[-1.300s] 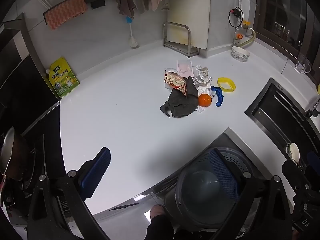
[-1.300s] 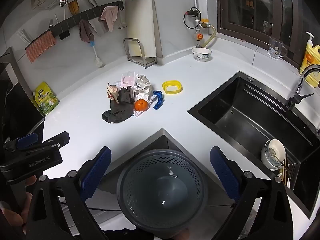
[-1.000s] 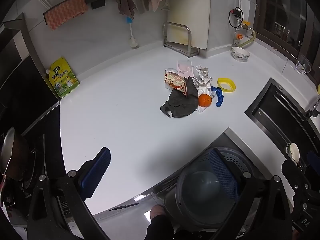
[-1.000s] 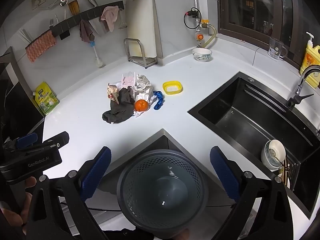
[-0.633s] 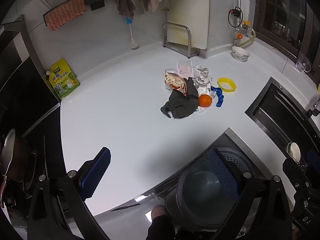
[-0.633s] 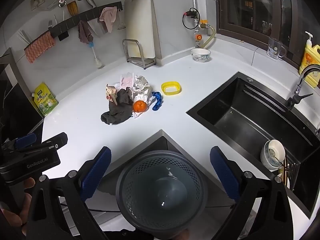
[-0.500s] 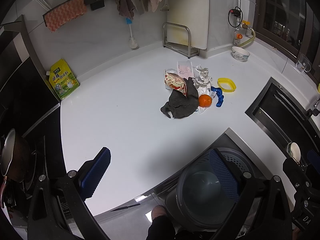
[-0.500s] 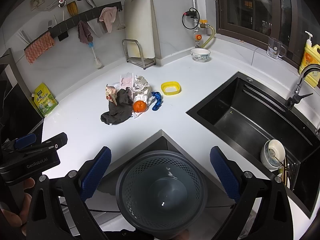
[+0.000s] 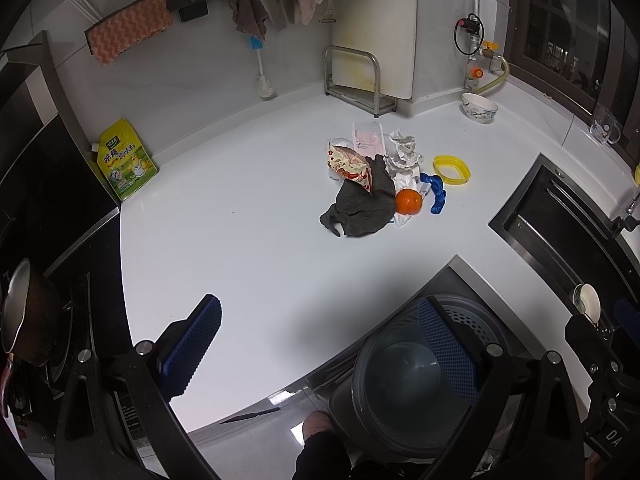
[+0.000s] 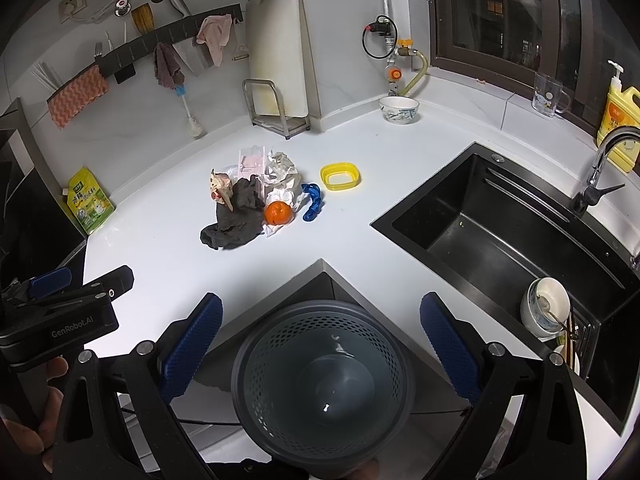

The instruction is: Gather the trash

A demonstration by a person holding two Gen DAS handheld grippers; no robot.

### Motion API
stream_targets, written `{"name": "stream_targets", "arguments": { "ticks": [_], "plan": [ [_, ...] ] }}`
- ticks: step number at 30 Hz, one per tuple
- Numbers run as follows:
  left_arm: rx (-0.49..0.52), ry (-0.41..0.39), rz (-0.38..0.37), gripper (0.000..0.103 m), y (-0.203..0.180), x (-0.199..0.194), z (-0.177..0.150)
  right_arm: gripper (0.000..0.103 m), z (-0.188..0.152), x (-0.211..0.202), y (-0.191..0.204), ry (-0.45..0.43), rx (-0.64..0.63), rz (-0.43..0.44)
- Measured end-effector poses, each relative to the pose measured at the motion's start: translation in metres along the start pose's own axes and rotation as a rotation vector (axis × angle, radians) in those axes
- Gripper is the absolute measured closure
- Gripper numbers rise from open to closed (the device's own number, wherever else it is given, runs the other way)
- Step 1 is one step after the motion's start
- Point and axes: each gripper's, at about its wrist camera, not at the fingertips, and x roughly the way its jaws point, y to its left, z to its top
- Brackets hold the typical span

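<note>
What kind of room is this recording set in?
Most likely a home kitchen: a black sink with a faucet set in a white countertop, and a cutting board against the tiled wall.

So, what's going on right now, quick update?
Both grippers, left and right, open, empty. Trash pile untouched on counter. Bin below, almost empty. Path clear.

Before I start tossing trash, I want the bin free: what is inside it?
The grey bin looks nearly empty: its bare bottom shows, with one small pale speck on the inner wall. The near inner wall is hidden.
</note>
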Motion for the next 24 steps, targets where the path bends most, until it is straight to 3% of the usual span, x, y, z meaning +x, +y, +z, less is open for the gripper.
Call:
{"name": "stream_targets", "arguments": {
  "ticks": [24],
  "plan": [
    [-0.001,-0.004,0.001,0.006,-0.0011,-0.001,0.0052,0.008,-0.0024,-0.0026,0.0032,-0.005,-0.004,-0.001]
  ]
}}
